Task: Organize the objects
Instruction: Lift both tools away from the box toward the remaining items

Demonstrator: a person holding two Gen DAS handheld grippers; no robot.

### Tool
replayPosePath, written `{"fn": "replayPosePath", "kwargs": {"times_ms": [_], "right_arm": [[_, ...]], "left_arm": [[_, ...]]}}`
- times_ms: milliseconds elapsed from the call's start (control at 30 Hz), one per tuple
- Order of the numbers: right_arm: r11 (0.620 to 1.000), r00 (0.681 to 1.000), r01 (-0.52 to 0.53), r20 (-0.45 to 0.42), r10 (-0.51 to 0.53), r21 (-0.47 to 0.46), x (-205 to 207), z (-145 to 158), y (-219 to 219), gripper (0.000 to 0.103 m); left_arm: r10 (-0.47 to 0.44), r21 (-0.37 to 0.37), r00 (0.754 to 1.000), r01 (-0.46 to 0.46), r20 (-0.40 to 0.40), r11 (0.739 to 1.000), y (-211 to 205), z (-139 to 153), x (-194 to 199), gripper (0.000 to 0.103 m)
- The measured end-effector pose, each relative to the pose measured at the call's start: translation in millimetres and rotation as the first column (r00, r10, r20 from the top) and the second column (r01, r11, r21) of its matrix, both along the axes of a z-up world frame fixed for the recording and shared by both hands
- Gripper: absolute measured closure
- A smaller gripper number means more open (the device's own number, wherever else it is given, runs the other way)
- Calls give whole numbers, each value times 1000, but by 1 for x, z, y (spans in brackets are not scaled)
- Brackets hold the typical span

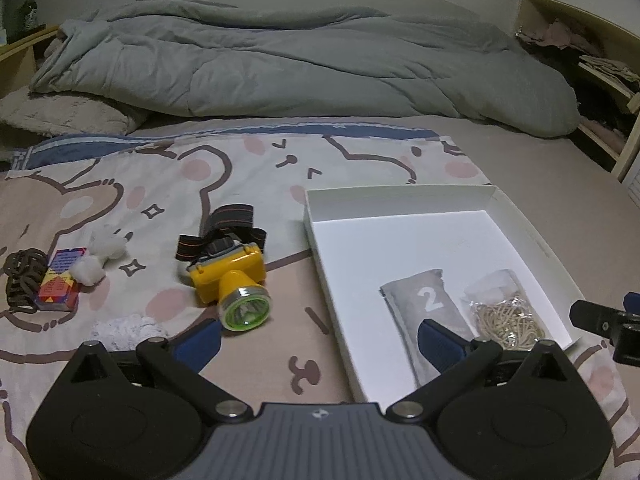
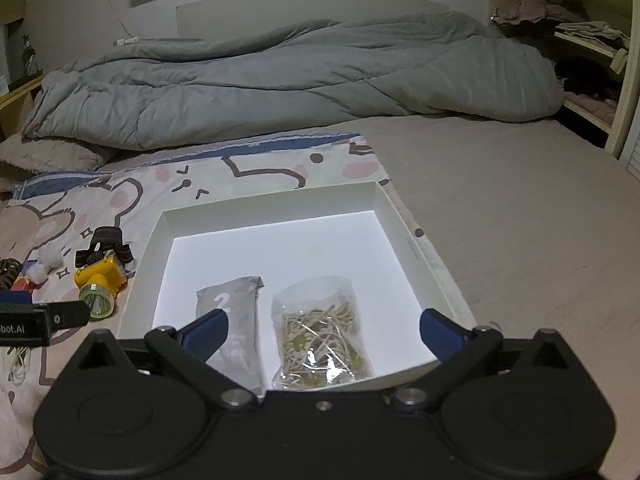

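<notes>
Hovering, left gripper (image 1: pixel 320 340): jaws spread wide and holding nothing, one blue finger (image 1: pixel 200 342) over the cartoon sheet, the other over the near left corner of the white box (image 1: pixel 400 200).
Hovering, right gripper (image 2: pixel 322 332): jaws released and wide apart, holding nothing, low over the near edge of the white box (image 2: pixel 272 208), the two packets between the fingers.
Inside box, left: grey pouch (image 1: pixel 430 304) printed "2", lying flat near the front wall.
Inside box, right: clear bag of rubber bands (image 2: pixel 320 336), just beside the grey pouch.
Outside box, nearest: yellow headlamp (image 1: pixel 232 280) on the cartoon sheet (image 1: pixel 240 168), lens toward the camera, dark strap bunched behind.
Farther left: two white cotton balls (image 1: pixel 100 256), a small colourful box (image 1: pixel 60 280) touching a pile of dark hair ties (image 1: pixel 22 276).
Near left gripper: a white crumpled clump (image 1: pixel 124 330) on the sheet, too blurred to identify.
Background: grey duvet (image 1: pixel 300 64) heaped across the bed, shelves (image 2: pixel 592 40) with folded clothes at far right.
</notes>
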State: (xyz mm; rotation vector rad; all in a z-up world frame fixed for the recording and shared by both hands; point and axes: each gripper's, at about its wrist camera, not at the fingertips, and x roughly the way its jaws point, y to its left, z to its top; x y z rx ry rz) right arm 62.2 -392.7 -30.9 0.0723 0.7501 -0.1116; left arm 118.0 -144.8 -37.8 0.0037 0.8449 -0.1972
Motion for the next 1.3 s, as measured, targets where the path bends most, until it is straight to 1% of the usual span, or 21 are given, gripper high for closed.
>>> {"fn": "replayPosePath", "kwargs": {"times_ms": [233, 667, 833, 1133, 1300], "right_arm": [[1000, 1000, -20, -5, 20, -1, 8, 0, 14, 0], [996, 996, -84, -10, 84, 10, 25, 0, 49, 0], [993, 993, -116, -9, 116, 18, 28, 1, 64, 0], [983, 984, -177, 23, 176, 41, 33, 6, 92, 0], [972, 973, -229, 31, 227, 54, 37, 6, 111, 0]], "left_arm": [[24, 11, 1000, -24, 10, 1000, 25, 3, 4, 0], [93, 55, 995, -94, 26, 994, 91, 11, 7, 0], [112, 54, 993, -114, 37, 992, 114, 17, 4, 0], [133, 69, 990, -136, 51, 988, 146, 18, -5, 0], [147, 55, 988, -150, 54, 987, 163, 18, -9, 0]]}}
